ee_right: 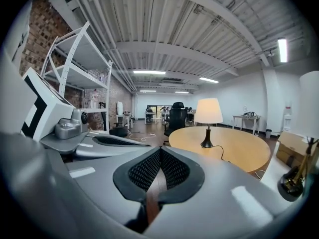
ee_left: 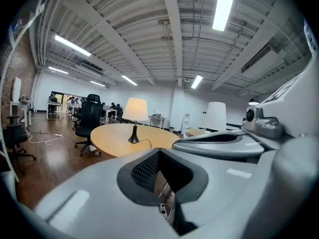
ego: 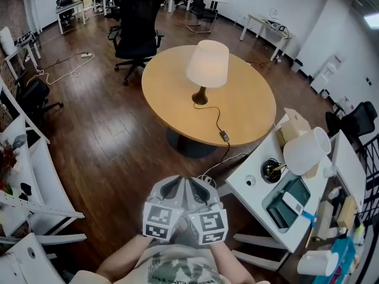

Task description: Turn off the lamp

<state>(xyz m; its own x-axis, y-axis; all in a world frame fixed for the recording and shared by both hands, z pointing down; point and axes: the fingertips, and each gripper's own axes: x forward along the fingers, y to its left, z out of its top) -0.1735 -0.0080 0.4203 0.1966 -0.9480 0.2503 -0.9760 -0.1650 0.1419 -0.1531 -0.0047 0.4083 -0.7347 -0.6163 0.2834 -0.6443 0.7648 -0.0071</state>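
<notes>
A lit table lamp [ego: 207, 64] with a cream shade and dark base stands on the round wooden table [ego: 249, 108]. Its black cord runs to an inline switch [ego: 224, 136] near the table's front edge, then drops to the floor. My left gripper [ego: 176, 185] and right gripper [ego: 198, 186] are side by side close to the body, well short of the table, both shut and holding nothing. From the left gripper view the lamp [ee_left: 135, 109] is far ahead beyond the shut gripper [ee_left: 158, 151]. The right gripper view shows the lamp [ee_right: 208, 111] past the shut gripper [ee_right: 160, 149].
A white side table [ego: 251, 185] at the right carries an unlit white lamp [ego: 306, 150], a cardboard box [ego: 293, 126] and small items. A black office chair [ego: 137, 28] stands behind the round table. White shelving [ego: 35, 176] lines the left. Cables lie on the wooden floor.
</notes>
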